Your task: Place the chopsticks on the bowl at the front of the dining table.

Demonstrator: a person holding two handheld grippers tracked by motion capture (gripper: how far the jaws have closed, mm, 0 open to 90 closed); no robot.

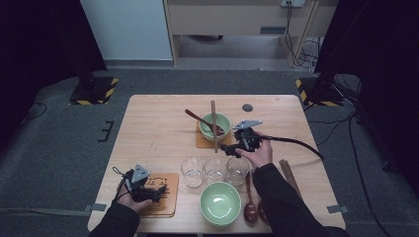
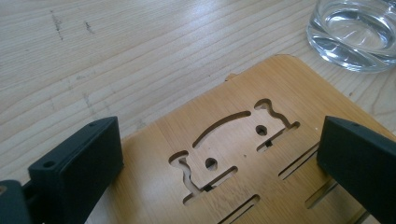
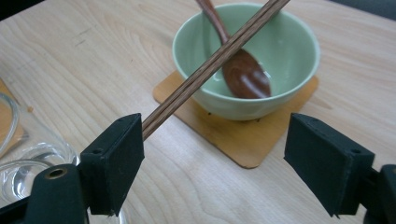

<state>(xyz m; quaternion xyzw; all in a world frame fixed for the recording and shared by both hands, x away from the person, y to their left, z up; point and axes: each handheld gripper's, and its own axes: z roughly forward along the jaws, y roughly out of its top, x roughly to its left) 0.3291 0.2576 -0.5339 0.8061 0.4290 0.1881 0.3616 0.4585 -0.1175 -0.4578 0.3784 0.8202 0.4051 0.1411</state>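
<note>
Right tool [image 3: 212, 154] open, jaws wide, nothing gripped; positioned just short of green bowl [image 3: 285, 51] on its coaster [image 3: 243, 140]. Chopsticks [image 3: 205, 70] laid across bowl rim, near end passing beside one jaw, contact apparently none. Wooden spoon [image 3: 245, 74] inside bowl. Left tool [image 2: 219, 163] open over bamboo coaster [image 2: 224, 135], on table [image 2: 116, 56].

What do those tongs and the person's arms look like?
Both black two-jaw tongs, left and right, have flat, blocky black jaws and a grey three-cornered plate on top. A black cable trails from the right one. The person wears dark long sleeves.
</note>
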